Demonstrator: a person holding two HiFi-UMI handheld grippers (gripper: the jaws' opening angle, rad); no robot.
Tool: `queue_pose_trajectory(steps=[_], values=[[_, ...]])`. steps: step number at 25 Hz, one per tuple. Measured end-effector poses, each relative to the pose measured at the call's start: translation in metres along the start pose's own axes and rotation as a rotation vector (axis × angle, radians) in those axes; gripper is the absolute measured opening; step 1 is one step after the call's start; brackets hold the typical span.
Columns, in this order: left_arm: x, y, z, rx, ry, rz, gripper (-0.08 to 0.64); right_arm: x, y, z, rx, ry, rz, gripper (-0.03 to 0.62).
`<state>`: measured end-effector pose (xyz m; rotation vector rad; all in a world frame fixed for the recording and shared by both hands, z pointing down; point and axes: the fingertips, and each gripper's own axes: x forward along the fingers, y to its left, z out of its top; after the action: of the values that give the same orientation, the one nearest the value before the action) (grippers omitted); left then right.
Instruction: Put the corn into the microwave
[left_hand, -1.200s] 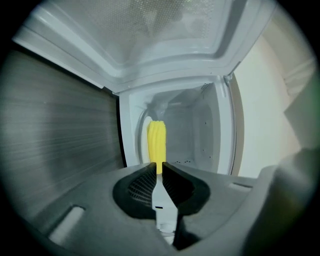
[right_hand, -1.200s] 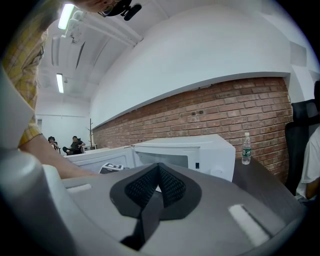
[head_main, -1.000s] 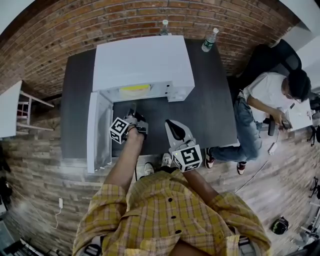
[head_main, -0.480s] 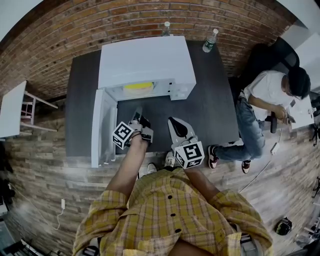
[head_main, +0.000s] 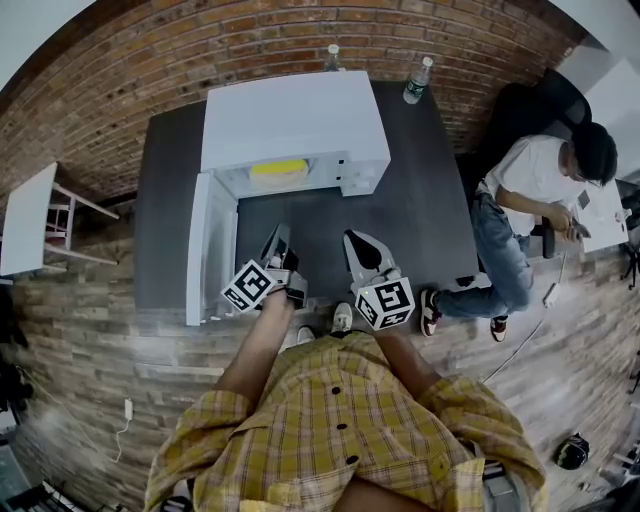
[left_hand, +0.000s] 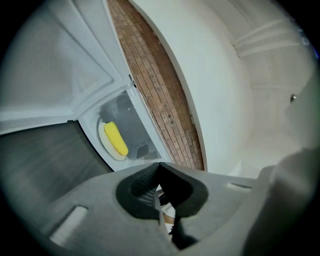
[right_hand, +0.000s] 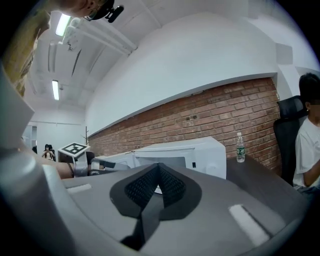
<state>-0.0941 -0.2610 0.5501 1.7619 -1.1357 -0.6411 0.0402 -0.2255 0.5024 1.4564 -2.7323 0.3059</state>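
Note:
The yellow corn lies on a pale plate inside the white microwave, whose door stands swung open to the left. In the left gripper view the corn rests on the plate deep in the cavity. My left gripper is shut and empty, hanging over the dark table well in front of the opening. In its own view the left gripper is tilted, jaws together. My right gripper stays beside it, also shut with nothing in it, and in its own view it points at the microwave.
Two water bottles stand at the back edge of the table. A seated person is off the table's right side. A white side table stands at the left. A brick wall runs behind.
My left gripper has drawn back from the microwave opening toward the table's front edge, rising and rolling. The corn stays on the plate inside. The right gripper has barely moved.

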Motion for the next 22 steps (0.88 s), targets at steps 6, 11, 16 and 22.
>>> queue_pose_trajectory(steps=[6,11,16,22], values=[[-0.020,-0.016,-0.012,0.221,0.058,-0.031,0.000,-0.006,0.013,-0.009,0.006,-0.019,0.046,0.003],[-0.033,-0.027,-0.023,0.376,0.100,-0.061,0.000,-0.014,0.013,-0.023,0.017,-0.002,0.048,0.003],[-0.042,-0.029,-0.032,0.450,0.115,-0.060,0.000,-0.021,0.006,-0.029,0.031,0.018,0.009,0.003],[-0.052,-0.037,-0.034,0.626,0.133,-0.073,0.000,-0.023,0.003,-0.027,0.024,0.016,-0.013,0.003]])
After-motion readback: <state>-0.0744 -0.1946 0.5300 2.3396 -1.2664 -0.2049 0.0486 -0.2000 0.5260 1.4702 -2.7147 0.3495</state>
